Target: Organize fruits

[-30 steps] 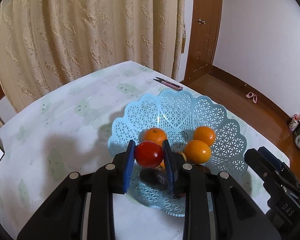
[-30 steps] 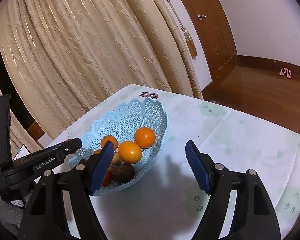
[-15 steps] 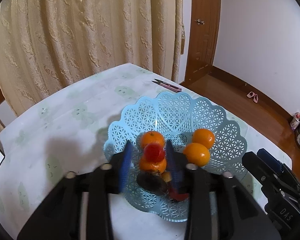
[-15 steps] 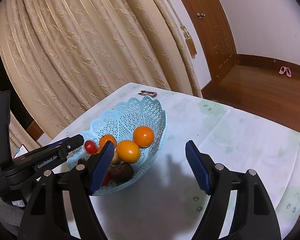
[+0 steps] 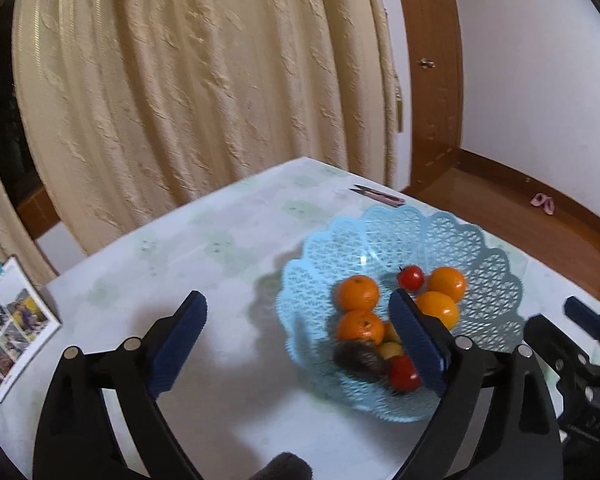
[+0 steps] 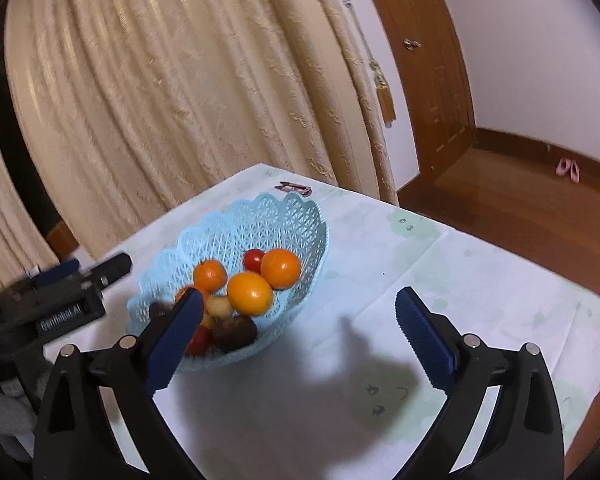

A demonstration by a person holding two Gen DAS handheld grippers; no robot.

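A light blue lattice basket (image 5: 496, 248) (image 6: 300, 220) holds several oranges, a dark brown fruit (image 5: 358, 356) (image 6: 236, 332), small yellow fruits and two red tomatoes. One red tomato (image 5: 411, 277) (image 6: 253, 259) lies loose among the oranges at the back of the basket. My left gripper (image 5: 296, 320) hovers at the basket's left rim, its jaws opening wide with nothing between them. My right gripper (image 6: 298, 310) stands over the tablecloth to the basket's right, jaws also opening, empty.
The table wears a white cloth with pale green prints (image 6: 420, 280). Small scissors with pink handles (image 5: 378, 196) lie behind the basket. A photo booklet (image 5: 8, 328) rests at the table's left edge. Cream curtains hang behind; wooden floor lies to the right.
My left gripper let go of the red tomato, which dropped into the basket, then opened wide and swung left. My right gripper's jaws widened.
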